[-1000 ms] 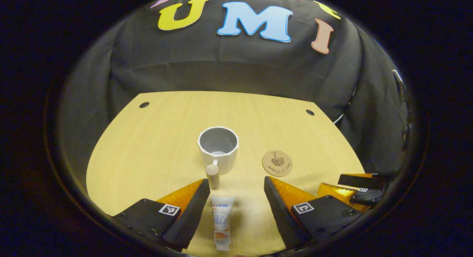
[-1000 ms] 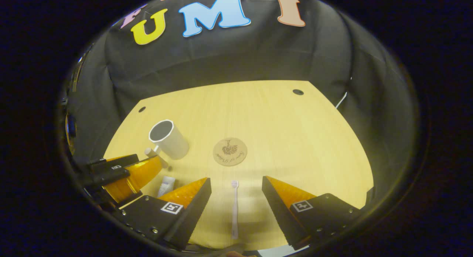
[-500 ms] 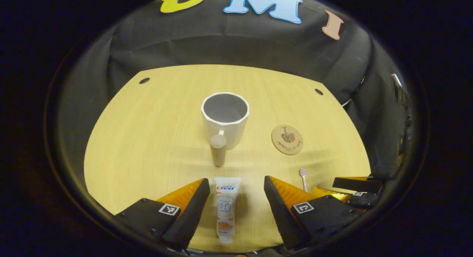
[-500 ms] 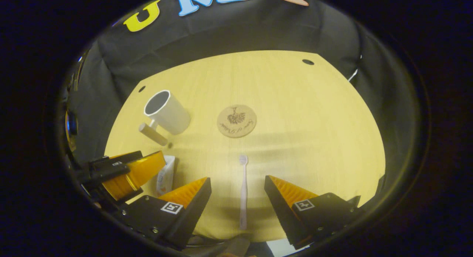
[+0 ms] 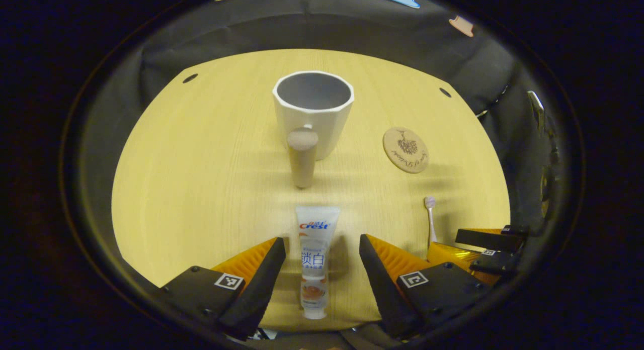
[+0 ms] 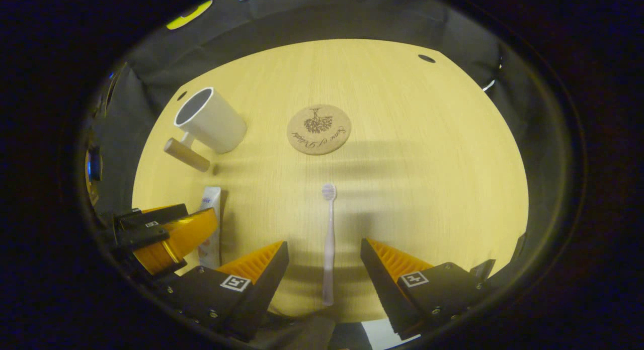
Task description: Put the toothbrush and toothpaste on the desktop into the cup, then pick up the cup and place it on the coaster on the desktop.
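The toothpaste [image 5: 313,259] lies flat on the table [image 5: 201,164], cap end toward the camera and its flat crimped end pointing at the cup [image 5: 313,111]. It looks like a small, soft plastic tube: light, a little slick, likely to squash and bulge if pinched hard. The firmer shoulder near the cap seems the better place to take it, across its narrow width. The left gripper [image 5: 322,262] is spread wide with a finger on either side of the tube, touching nothing and holding nothing.

The toothbrush [image 6: 328,244] lies to the right of the cup, nearer than the coaster [image 6: 318,129], bristles pointing away from the camera. It is thin, stiff and very light, and could skid or roll; mid-handle looks the safest grip. The right gripper [image 6: 324,264] also stands wide open and empty, straddling the handle.

The cup stands upright and empty, its peg-like handle [image 5: 302,156] toward the toothpaste. The coaster lies bare just right of the cup, apart from it.
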`<action>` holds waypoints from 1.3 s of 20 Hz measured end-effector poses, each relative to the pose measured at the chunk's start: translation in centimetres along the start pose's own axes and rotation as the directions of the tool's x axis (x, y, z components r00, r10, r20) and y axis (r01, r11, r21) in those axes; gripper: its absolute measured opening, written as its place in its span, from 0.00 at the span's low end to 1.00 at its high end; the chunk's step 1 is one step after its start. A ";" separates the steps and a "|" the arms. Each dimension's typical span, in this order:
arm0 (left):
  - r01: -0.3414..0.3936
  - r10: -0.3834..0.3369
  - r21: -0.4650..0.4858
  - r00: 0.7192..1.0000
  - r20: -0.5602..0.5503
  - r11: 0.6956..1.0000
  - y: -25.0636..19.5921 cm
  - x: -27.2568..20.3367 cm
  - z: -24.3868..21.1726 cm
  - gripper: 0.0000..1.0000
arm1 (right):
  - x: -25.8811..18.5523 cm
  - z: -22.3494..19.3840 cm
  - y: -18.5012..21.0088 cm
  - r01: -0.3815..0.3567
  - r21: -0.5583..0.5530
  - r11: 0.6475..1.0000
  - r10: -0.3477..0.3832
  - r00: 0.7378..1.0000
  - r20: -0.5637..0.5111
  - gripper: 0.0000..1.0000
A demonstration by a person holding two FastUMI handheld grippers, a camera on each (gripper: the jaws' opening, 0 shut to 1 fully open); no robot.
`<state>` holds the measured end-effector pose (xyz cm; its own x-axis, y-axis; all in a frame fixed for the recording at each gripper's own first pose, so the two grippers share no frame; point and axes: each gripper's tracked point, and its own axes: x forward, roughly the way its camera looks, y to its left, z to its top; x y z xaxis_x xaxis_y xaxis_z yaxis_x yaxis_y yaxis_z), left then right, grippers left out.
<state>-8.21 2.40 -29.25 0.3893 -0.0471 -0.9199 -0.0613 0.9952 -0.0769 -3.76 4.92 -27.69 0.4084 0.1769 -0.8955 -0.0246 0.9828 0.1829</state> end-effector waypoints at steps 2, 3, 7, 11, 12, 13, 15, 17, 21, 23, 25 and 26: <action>0.000 0.000 0.005 0.999 -0.034 1.000 -0.1 0.6 -0.7 0.97 | 0.6 -0.5 0.1 -0.002 0.004 1.000 0.003 0.999 -0.034 0.92; 0.001 -0.001 0.004 0.999 -0.047 1.000 -0.1 0.8 -1.0 0.97 | 1.0 -0.8 0.2 -0.002 -0.003 1.000 0.002 0.999 -0.051 0.89; 0.010 -0.010 -0.007 0.997 -0.083 1.000 0.0 1.2 -1.6 0.93 | 1.9 -1.6 0.7 -0.003 -0.022 1.000 0.001 0.995 -0.098 0.77; 0.012 -0.014 -0.020 0.993 -0.116 1.000 0.1 1.6 -2.2 0.95 | 2.4 -2.3 0.7 0.011 -0.030 0.999 -0.015 0.992 -0.126 0.72; 0.013 -0.016 -0.024 0.992 -0.123 1.000 0.1 1.7 -2.4 0.95 | 2.5 -2.3 0.5 0.022 -0.035 0.999 -0.026 0.991 -0.130 0.71; 0.006 -0.010 -0.027 0.991 -0.132 1.000 0.3 1.8 -2.6 0.95 | 2.5 -2.3 0.5 0.025 -0.036 0.999 -0.030 0.991 -0.131 0.72; -0.002 -0.001 -0.022 0.991 -0.130 1.000 0.6 1.9 -2.5 0.89 | 2.4 -2.0 0.0 0.043 -0.021 0.999 -0.045 0.991 -0.125 0.70; -0.004 0.001 -0.018 0.991 -0.133 1.000 0.7 1.9 -2.5 0.76 | 2.6 -2.0 -0.2 0.047 -0.022 0.999 -0.049 0.990 -0.133 0.52; -0.017 0.017 0.002 0.991 -0.132 1.000 1.1 2.0 -2.5 0.72 | 2.5 -2.4 -1.0 0.088 -0.015 0.996 -0.089 0.985 -0.149 0.27; -0.024 0.024 0.002 0.991 -0.129 1.000 1.3 2.0 -2.6 0.56 | 2.5 -2.4 -1.1 0.077 -0.023 0.997 -0.079 0.984 -0.157 0.24; -0.030 0.031 0.012 0.992 -0.126 0.999 1.5 1.8 -2.6 0.45 | 2.4 -2.2 -1.1 0.067 -0.005 0.998 -0.067 0.987 -0.147 0.17; -0.032 0.034 0.018 0.992 -0.124 0.999 1.6 1.9 -2.5 0.46 | 2.1 -2.3 -1.0 0.060 0.002 0.998 -0.059 0.985 -0.162 0.12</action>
<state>-9.88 3.65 -32.09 0.2700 -0.0236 -0.9626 -0.0572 0.9975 -0.0405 -5.03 4.44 -30.68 0.2560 0.1247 -0.9586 0.0018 0.9916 0.1294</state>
